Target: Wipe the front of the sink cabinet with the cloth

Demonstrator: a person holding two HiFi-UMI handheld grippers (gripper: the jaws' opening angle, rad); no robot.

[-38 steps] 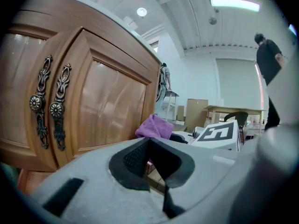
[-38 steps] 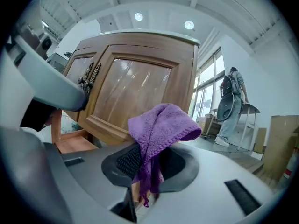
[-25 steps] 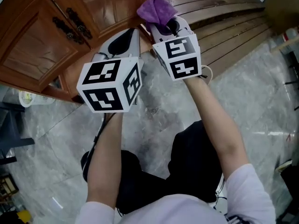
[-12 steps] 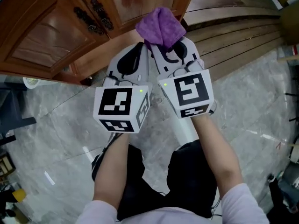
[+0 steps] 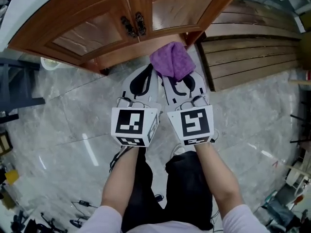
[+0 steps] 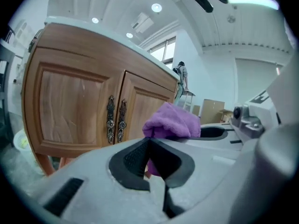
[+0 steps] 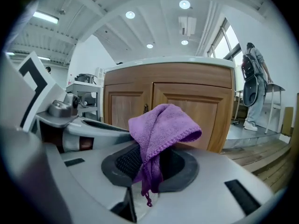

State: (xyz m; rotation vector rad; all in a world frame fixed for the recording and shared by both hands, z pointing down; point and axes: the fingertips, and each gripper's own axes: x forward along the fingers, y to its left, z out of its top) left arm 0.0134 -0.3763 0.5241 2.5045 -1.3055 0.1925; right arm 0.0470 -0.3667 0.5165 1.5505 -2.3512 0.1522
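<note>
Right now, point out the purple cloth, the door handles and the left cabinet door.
purple cloth (image 5: 172, 60): head view, bunched middle.
door handles (image 5: 140, 23): head view, right handle.
left cabinet door (image 5: 90, 33): head view, inset panel.

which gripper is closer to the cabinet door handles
Left. The left gripper sits nearly in line with the handles, jaws shut and empty. The right gripper, clamped on the cloth, is further off to their right.

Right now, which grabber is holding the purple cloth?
The right gripper: the purple cloth hangs pinched between its jaws. The left gripper beside it has its jaws shut on nothing.
</note>
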